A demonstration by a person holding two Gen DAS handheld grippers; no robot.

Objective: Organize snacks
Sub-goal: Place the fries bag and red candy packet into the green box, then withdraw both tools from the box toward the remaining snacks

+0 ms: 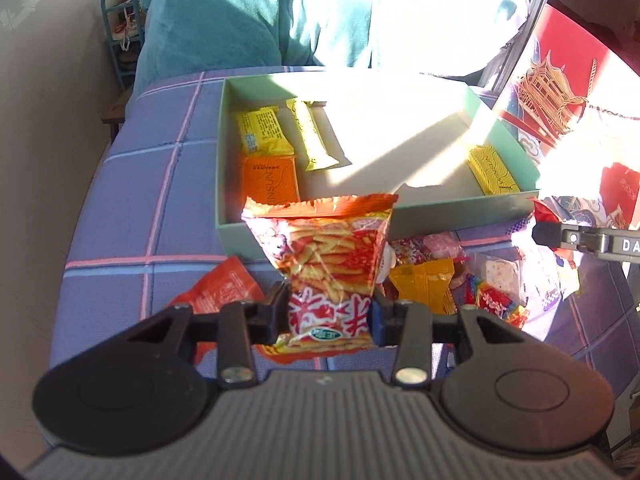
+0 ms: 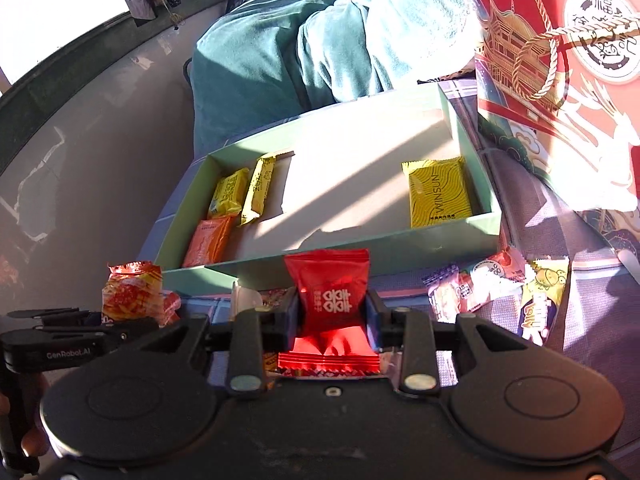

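Note:
My left gripper [image 1: 330,312] is shut on a red and yellow chip bag [image 1: 326,256], held upright just in front of the near wall of a pale green box [image 1: 460,206]. My right gripper [image 2: 332,312] is shut on a red candy packet [image 2: 330,284], also just in front of the box [image 2: 400,246]. The box holds yellow packets [image 1: 262,130] and an orange packet [image 1: 270,180] at its left end, and a yellow packet [image 2: 438,192] at its right end. The left gripper with its chip bag shows in the right wrist view [image 2: 132,296].
Loose snacks [image 1: 424,284] lie on the purple checked cloth [image 1: 132,184] in front of the box, more to the right [image 2: 492,288]. A red gift bag [image 2: 560,60] stands right of the box. A teal blanket [image 2: 300,40] lies behind it.

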